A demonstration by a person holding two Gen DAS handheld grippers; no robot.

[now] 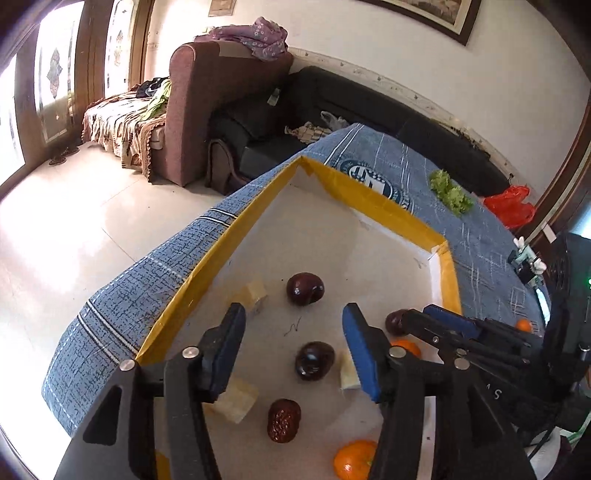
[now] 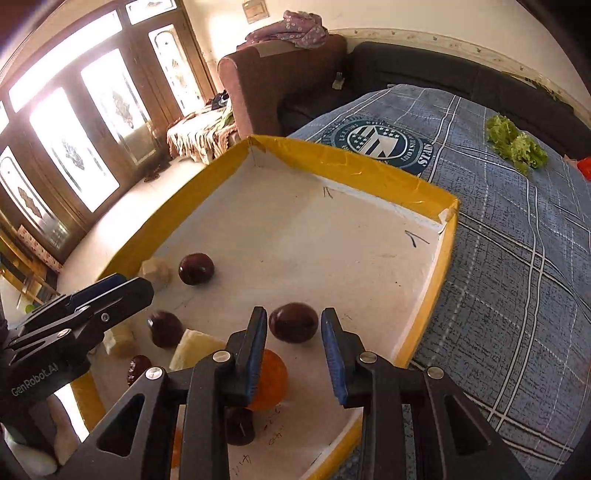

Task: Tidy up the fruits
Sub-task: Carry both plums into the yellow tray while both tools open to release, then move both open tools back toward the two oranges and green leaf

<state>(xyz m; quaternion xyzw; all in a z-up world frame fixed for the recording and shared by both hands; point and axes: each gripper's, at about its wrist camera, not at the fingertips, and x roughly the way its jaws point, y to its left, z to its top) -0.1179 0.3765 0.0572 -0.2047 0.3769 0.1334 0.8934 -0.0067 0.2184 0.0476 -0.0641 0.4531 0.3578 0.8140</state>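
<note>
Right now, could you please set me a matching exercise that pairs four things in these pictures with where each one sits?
Things:
1. lettuce
2. dark plum
3. purple cloth
4. right gripper

Places:
A. on top of the brown sofa arm
B. on the blue tablecloth, outside the tray
C. above the tray, open, empty
D. on the tray floor, just ahead of the right gripper

Pairs: 1-B, 2-D, 3-A, 4-C

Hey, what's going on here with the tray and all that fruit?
A person holds a gripper in each hand over a yellow-rimmed tray on a blue plaid cloth. Dark plums, oranges and pale fruit chunks lie scattered in it. The right gripper is open and lined up on one plum, not gripping it. The left gripper hovers open above another plum. Neither holds anything. A bunch of lettuce lies outside the tray.
</note>
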